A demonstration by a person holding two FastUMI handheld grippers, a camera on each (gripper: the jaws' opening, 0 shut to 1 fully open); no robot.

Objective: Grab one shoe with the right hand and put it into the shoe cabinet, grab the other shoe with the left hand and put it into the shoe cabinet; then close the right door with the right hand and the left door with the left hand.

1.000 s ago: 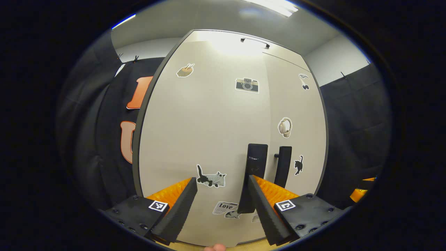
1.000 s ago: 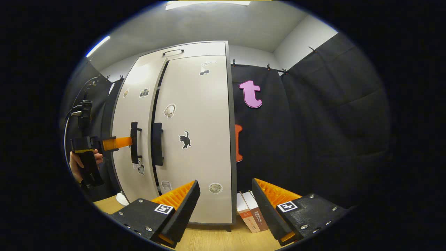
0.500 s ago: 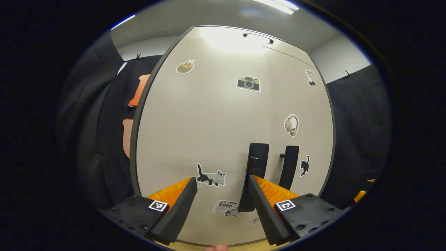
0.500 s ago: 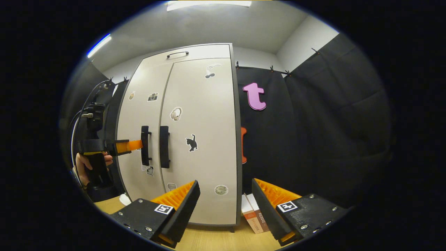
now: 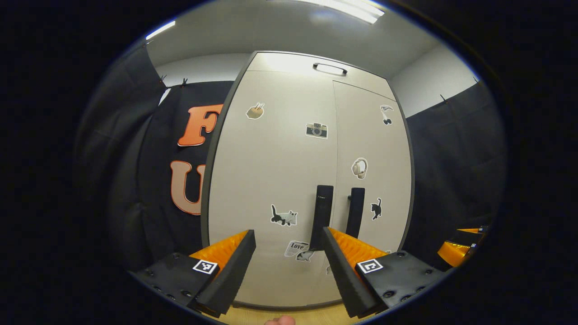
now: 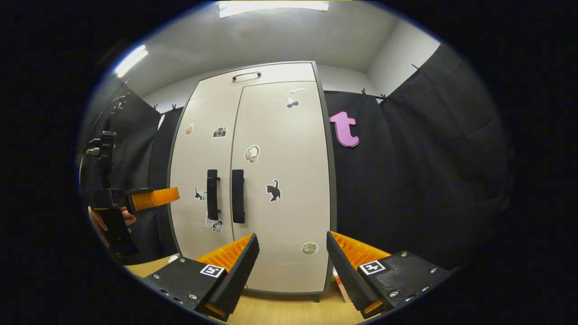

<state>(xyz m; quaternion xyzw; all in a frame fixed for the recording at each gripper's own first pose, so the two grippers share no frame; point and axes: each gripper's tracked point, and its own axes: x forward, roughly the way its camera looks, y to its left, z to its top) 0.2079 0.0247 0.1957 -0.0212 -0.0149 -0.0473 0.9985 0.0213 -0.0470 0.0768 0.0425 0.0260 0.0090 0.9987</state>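
Pointing at the cabinet front, the left gripper [image 5: 288, 253] held its fingers spread with nothing between them, and the right gripper [image 6: 292, 255] did the same, its jaws parted over the wooden floor [image 6: 280, 311]. In the right gripper view the left gripper [image 6: 153, 198] showed at the left, held in a hand [image 6: 97, 219], just clear of the left door [image 6: 201, 180]; half a second before, its tip had been against the left handle [image 6: 212, 194], so it had drawn back. Both views had also pulled away from the shoe cabinet [image 5: 311, 180], which looked smaller than earlier. A sticker low on the left door [image 5: 271, 180] read "Love" [image 5: 296, 247]; other stickers showed a cat [image 5: 283, 216], a camera [image 5: 317, 130] and headphones [image 5: 359, 168]. The right door [image 6: 282, 180] and left door met flush, handles side by side, where a second ago a dark gap stood between them. With the cabinet closed, its contents, the shoes among them, could not be seen.
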